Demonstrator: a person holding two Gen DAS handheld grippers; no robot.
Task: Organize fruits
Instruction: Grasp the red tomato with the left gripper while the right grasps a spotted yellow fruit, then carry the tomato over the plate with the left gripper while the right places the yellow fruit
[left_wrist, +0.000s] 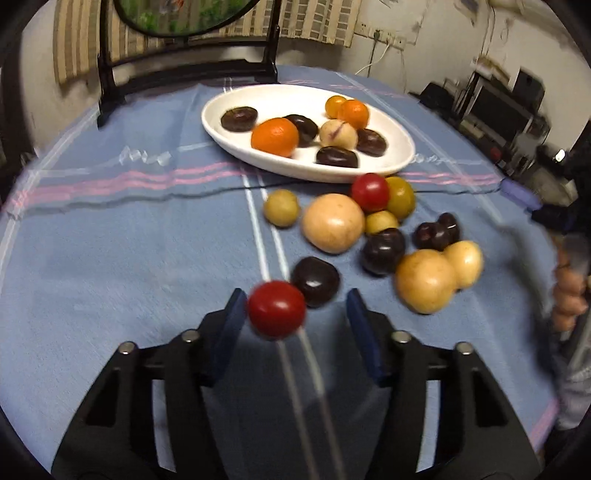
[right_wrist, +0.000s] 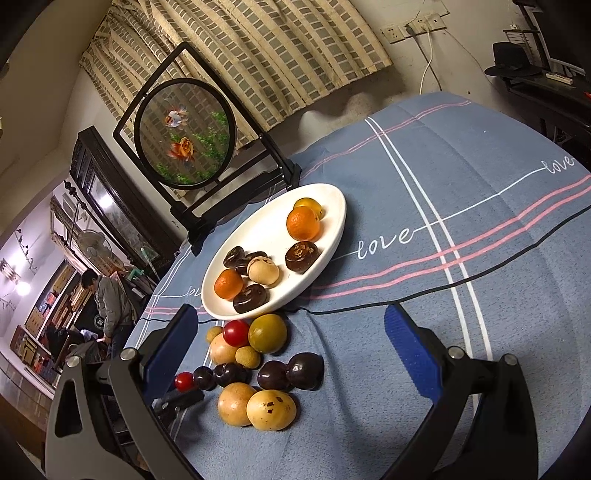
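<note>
A white oval plate (left_wrist: 400, 147) holds two oranges, several dark purple fruits and a pale one. Loose fruits lie on the blue cloth in front of it, among them a large tan fruit (left_wrist: 332, 223) and a red tomato (left_wrist: 370, 191). My left gripper (left_wrist: 295, 297) is open. A small red tomato (left_wrist: 277, 308) sits between its blue pads, against the left pad and apart from the right one. A dark fruit (left_wrist: 316, 280) lies just beyond it. My right gripper (right_wrist: 290, 314) stands wide open above the pile, holding nothing; two tan fruits (right_wrist: 258, 406) lie nearest it.
A black-framed round goldfish screen (right_wrist: 186, 134) stands behind the plate at the table's far edge. A hand (left_wrist: 569, 295) shows at the right edge of the left wrist view. A person (right_wrist: 110, 306) stands in the room at far left. Striped cloth extends right of the plate.
</note>
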